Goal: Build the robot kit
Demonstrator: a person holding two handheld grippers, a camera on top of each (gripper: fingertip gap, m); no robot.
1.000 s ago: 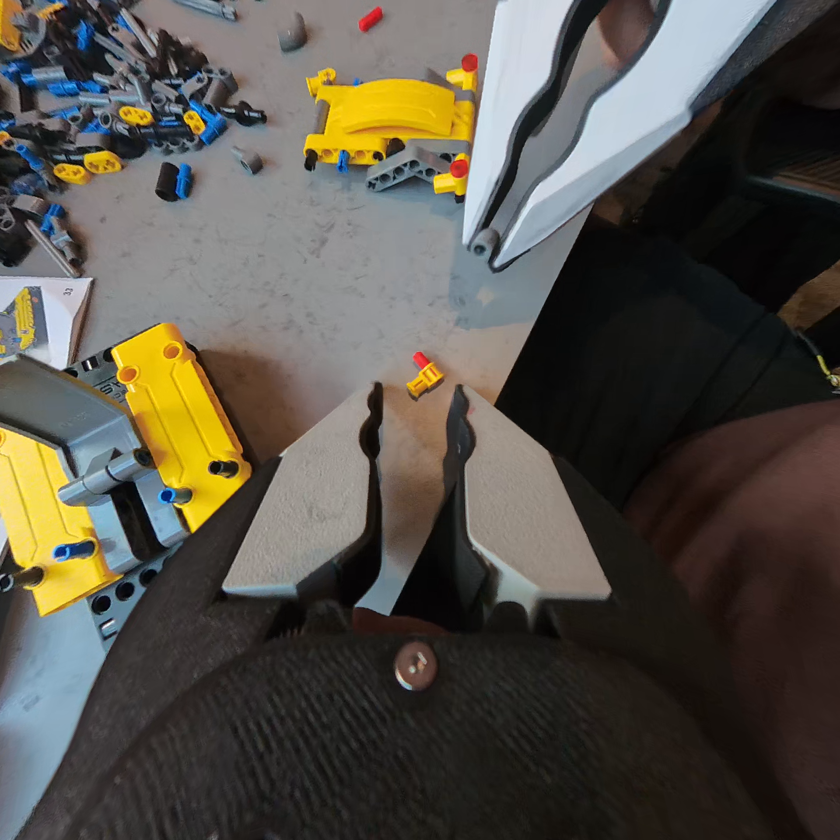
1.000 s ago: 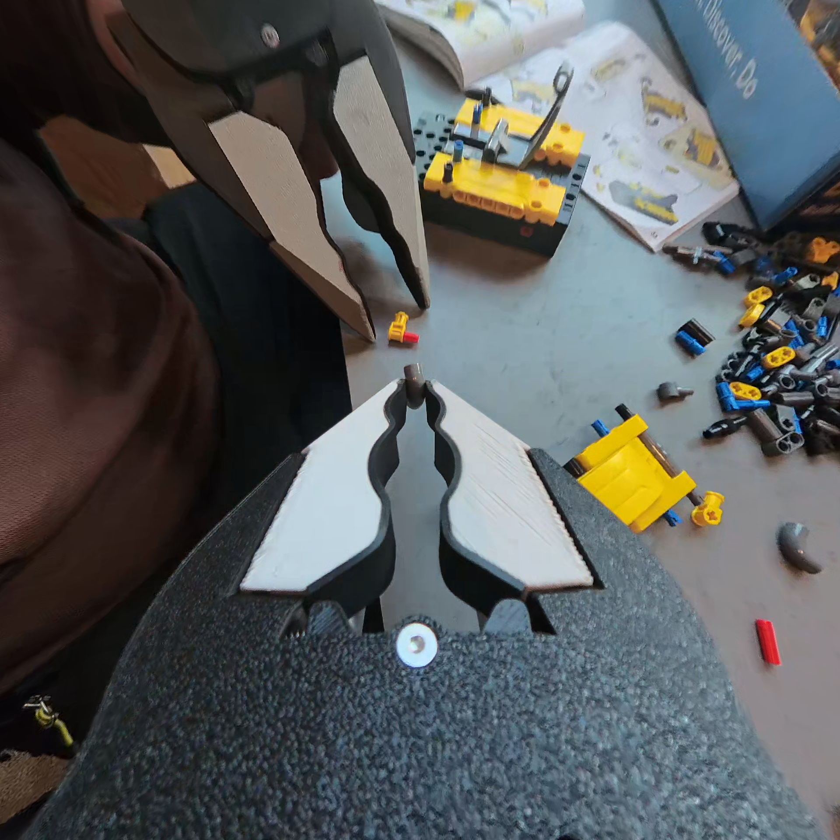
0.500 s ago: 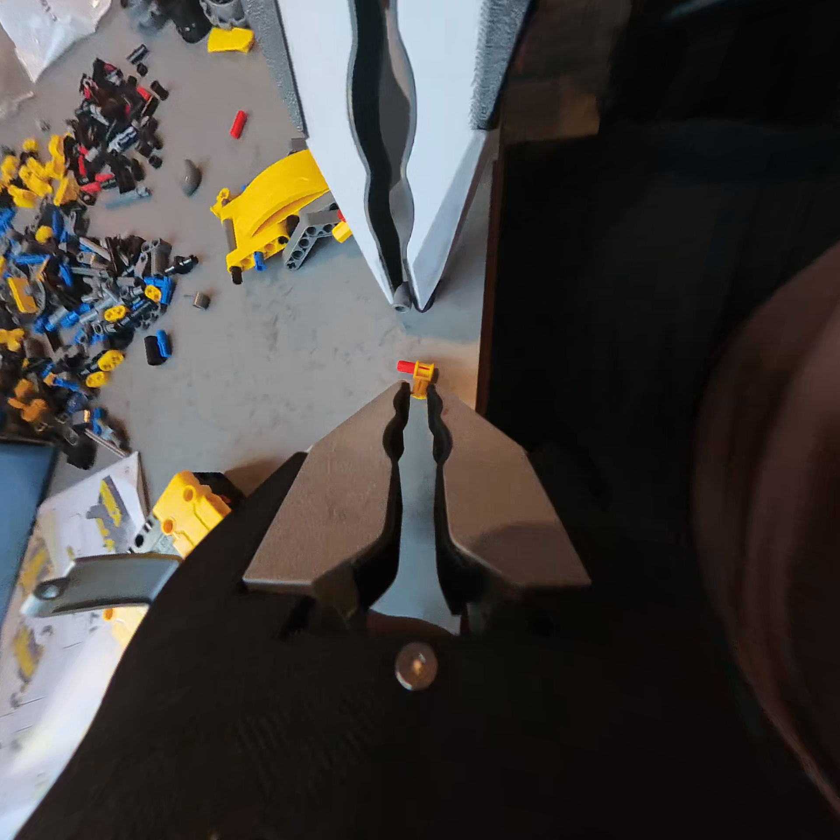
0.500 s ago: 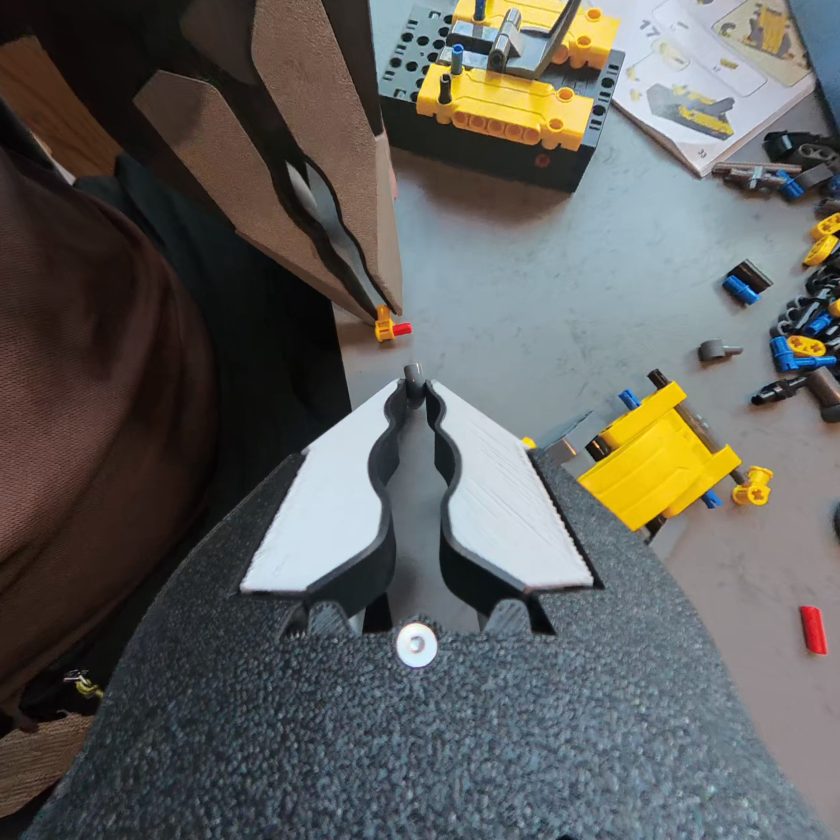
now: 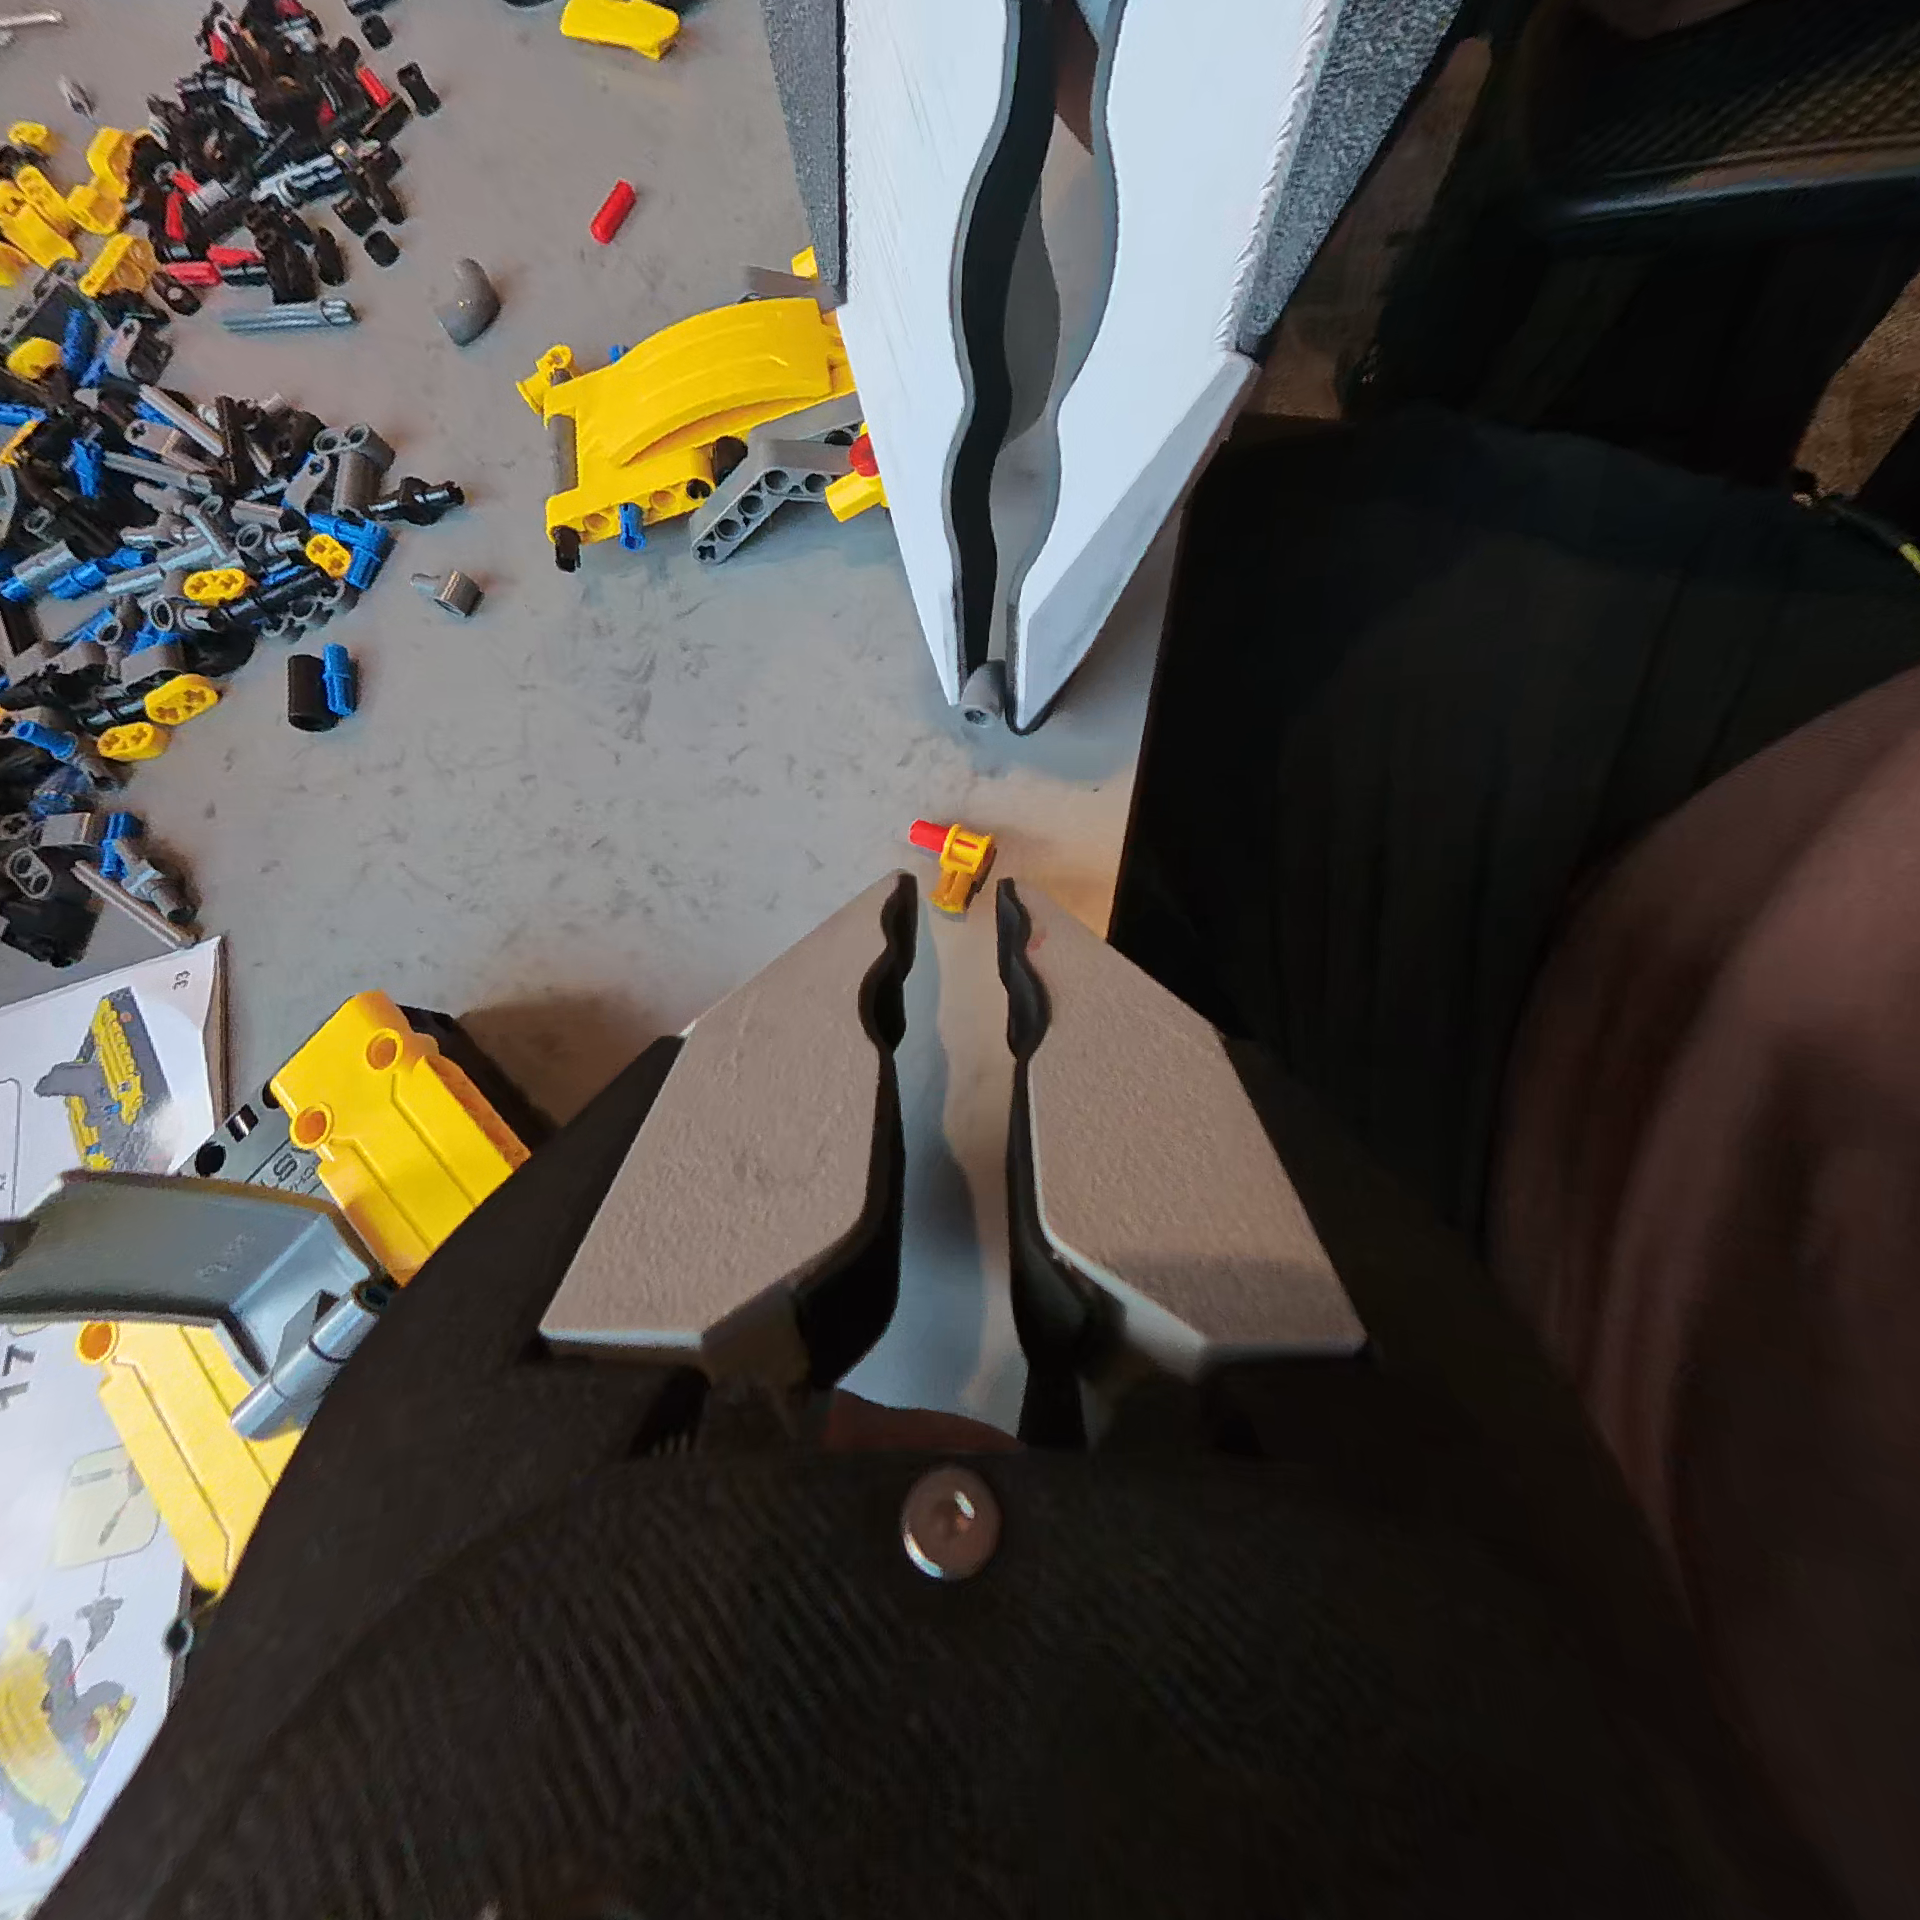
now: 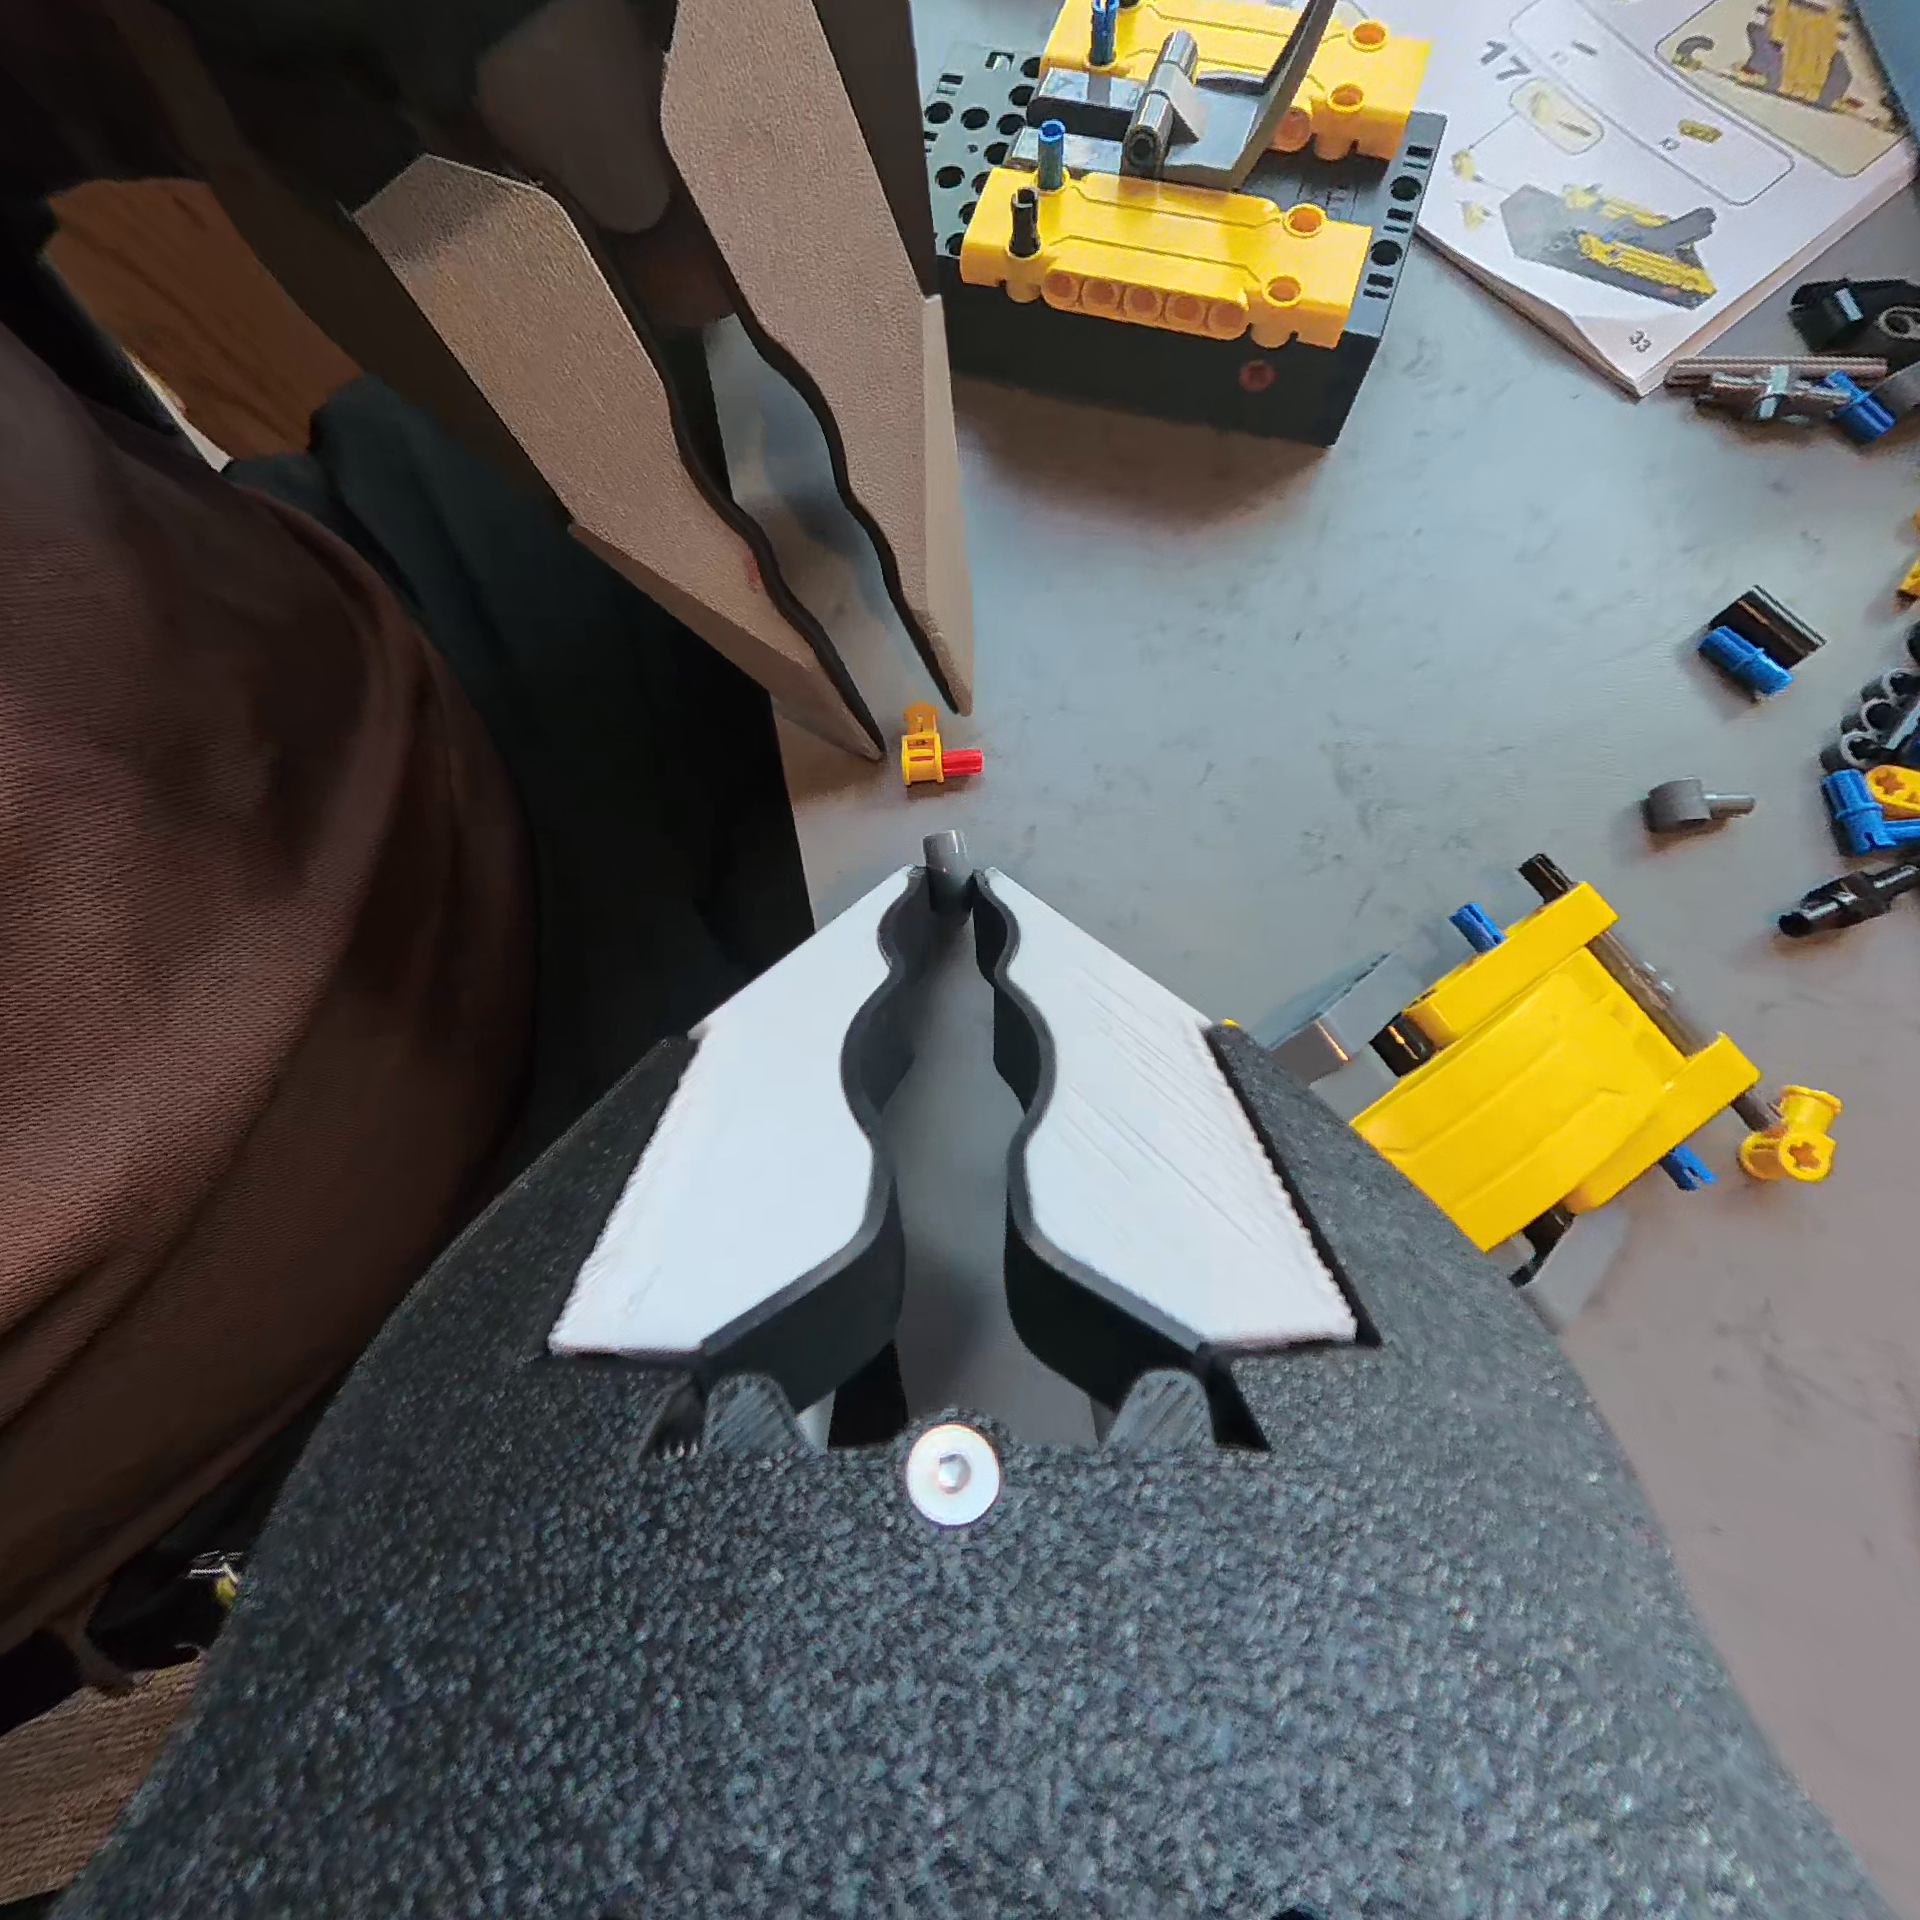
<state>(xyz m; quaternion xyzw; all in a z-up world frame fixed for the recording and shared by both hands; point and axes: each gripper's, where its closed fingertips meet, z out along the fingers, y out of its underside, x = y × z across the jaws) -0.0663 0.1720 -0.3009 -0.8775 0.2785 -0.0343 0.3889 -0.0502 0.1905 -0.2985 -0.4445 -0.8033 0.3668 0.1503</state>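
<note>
A small yellow connector with a red pin (image 5: 961,857) lies on the grey table near its edge. My left gripper (image 5: 954,891) is narrowly open. Its grey fingertips sit either side of the connector's near end and do not clamp it. My right gripper (image 6: 948,883) is shut on a small grey piece (image 6: 945,860) held at its tips, a short way from the connector (image 6: 923,753). In the right wrist view the left gripper (image 6: 923,727) stands over the connector. In the left wrist view the right gripper (image 5: 992,712), with white fingers, points down at the table with the grey piece (image 5: 980,694).
A yellow and black block assembly with a grey lever (image 6: 1174,249) stands behind the left gripper. A yellow curved assembly (image 5: 686,416) lies beside the right gripper. There is a pile of loose pieces (image 5: 156,468), an instruction booklet (image 6: 1662,156), and the table edge (image 5: 1132,831) with a person's lap beyond. My left and right fingertips are right by each other.
My left gripper has swung round and come up to the yellow connector, and its jaws are narrower than a second ago. My right gripper still holds the grey piece and has turned more upright.
</note>
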